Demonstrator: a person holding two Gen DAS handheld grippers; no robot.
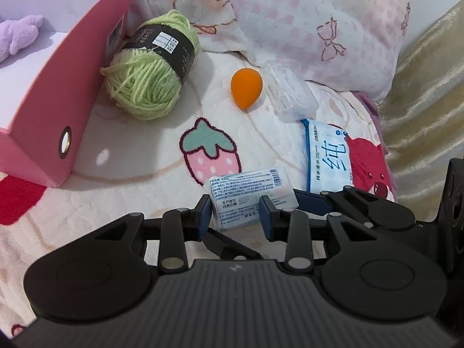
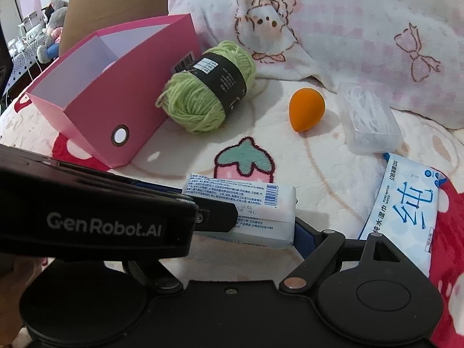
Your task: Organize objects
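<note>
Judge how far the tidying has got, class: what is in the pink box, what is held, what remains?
Done: a purple plush lies in the pink box. In hand: the left tongs grip a white packet. Left on the blanket: green yarn, orange sponge, clear case, wipes pack.

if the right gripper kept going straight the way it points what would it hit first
Probably the white printed packet that the left gripper holds: it lies just ahead of the right gripper's open fingers, though depth is unclear.

white wipes packet (image 1: 249,194) | printed back up | between jaws, off blanket
</note>
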